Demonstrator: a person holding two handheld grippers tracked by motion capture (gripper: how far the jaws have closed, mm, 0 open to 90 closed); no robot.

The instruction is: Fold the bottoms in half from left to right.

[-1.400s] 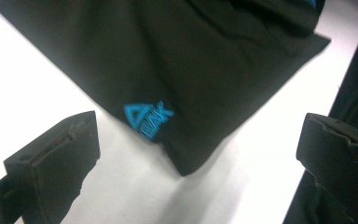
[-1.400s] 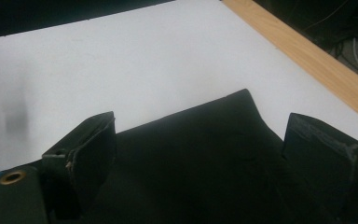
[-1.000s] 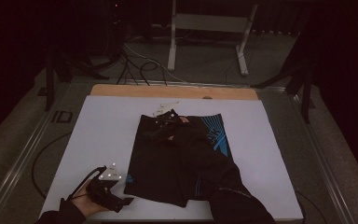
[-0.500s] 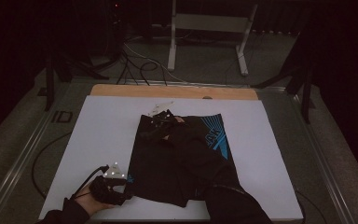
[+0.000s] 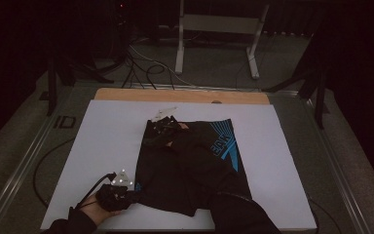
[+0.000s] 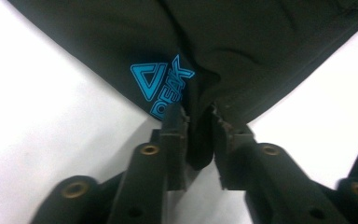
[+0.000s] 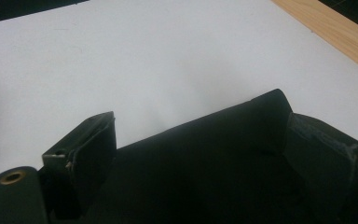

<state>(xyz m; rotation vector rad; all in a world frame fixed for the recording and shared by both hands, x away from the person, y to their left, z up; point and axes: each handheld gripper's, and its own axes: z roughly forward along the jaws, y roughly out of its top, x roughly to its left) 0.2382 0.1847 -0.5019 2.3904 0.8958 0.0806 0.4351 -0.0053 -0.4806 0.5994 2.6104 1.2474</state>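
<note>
Firstly, left gripper [image 5: 132,191], black, two-jawed, held in the person's left hand [image 5: 97,210]: its jaws have just been closing and now pinch a bunched corner of the black fabric shorts with blue printed lettering [image 5: 190,165]. In the left gripper view the cloth fold [image 6: 199,135] sits squeezed between the two pads, the blue logo [image 6: 161,86] just ahead of the left one. The shorts lie spread beyond that gripper and to its right on the white rectangular table sheet [image 5: 107,136]. Right gripper [image 5: 164,127], black, at the far edge of the shorts: its jaws stand wide with black cloth [image 7: 205,163] lying between them; whether the pads press it cannot be told. Pale wooden table edge [image 5: 180,95] lies beyond it.
</note>
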